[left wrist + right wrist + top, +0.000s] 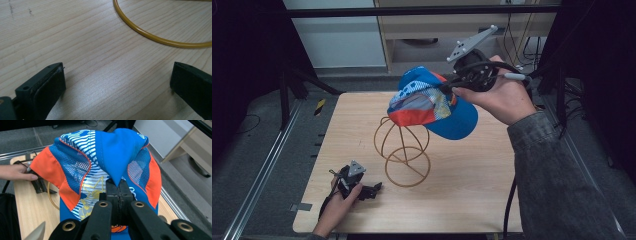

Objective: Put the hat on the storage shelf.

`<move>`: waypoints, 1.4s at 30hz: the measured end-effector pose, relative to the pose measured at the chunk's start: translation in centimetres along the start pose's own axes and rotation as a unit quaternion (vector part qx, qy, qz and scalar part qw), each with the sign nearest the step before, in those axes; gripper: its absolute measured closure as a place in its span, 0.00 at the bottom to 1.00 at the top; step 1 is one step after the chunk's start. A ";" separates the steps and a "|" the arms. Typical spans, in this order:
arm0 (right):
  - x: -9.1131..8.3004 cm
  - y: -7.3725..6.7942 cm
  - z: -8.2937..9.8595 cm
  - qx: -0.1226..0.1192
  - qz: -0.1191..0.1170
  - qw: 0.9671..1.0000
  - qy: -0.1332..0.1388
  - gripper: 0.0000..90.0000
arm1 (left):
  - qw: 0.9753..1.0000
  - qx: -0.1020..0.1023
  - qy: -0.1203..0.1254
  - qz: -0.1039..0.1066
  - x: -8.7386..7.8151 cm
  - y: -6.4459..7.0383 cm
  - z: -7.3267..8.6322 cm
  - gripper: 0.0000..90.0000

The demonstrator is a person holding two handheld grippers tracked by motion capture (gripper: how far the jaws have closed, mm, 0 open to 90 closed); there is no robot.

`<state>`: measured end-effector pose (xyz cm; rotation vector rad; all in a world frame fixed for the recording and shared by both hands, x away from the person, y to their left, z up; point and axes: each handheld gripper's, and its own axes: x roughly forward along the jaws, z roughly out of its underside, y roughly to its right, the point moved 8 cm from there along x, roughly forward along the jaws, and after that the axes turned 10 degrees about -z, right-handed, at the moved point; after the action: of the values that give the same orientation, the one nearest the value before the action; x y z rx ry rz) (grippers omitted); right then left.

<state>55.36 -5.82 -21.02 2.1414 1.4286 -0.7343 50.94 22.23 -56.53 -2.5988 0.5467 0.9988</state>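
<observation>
A blue, orange and white cap (432, 102) hangs in the air above a gold wire hat stand (402, 150) at the middle of the table. My right gripper (451, 86) is shut on the cap's crown; in the right gripper view the jaws pinch a fold of blue fabric (117, 157) and my right gripper (118, 192) holds it tight. My left gripper (374, 190) rests on the wooden table (472, 200) near the front left, open, with nothing between its jaws. In the left gripper view my left gripper (117, 82) faces bare wood, with the stand's base ring (155, 37) beyond.
The stand's round base ring (408, 166) lies flat just right of the left gripper. Metal rails (262, 170) run along the table's left side. A shelf unit (452, 30) and cables stand behind the table.
</observation>
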 end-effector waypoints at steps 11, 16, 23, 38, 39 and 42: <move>2.8 -0.9 -2.6 -0.020 -0.018 1.000 -0.008 1.00 | 1.000 0.000 0.000 0.000 0.0 0.0 0.0 0.00; 3.6 -1.1 -3.0 -0.024 -0.024 0.999 -0.010 1.00 | 1.000 0.000 0.000 0.000 0.0 0.0 0.0 0.00; 4.4 -1.7 -3.6 -0.030 -0.033 0.999 -0.011 1.00 | 1.000 0.001 0.000 0.000 0.0 0.0 0.0 0.00; 5.2 -2.8 -4.7 -0.041 -0.045 0.998 -0.012 1.00 | 1.000 0.000 0.000 0.001 0.0 0.0 0.0 0.00; 5.2 -2.8 -4.7 -0.042 -0.044 0.998 -0.013 1.00 | 1.000 0.001 0.000 0.001 0.0 0.0 0.0 0.00; 5.5 -2.8 -4.7 -0.043 -0.045 0.998 -0.017 1.00 | 1.000 0.001 0.000 0.001 0.0 0.0 0.0 0.00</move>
<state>55.30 1.96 -21.33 2.0018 1.5180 -0.7255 50.94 22.23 -56.53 -2.5970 0.5487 0.9994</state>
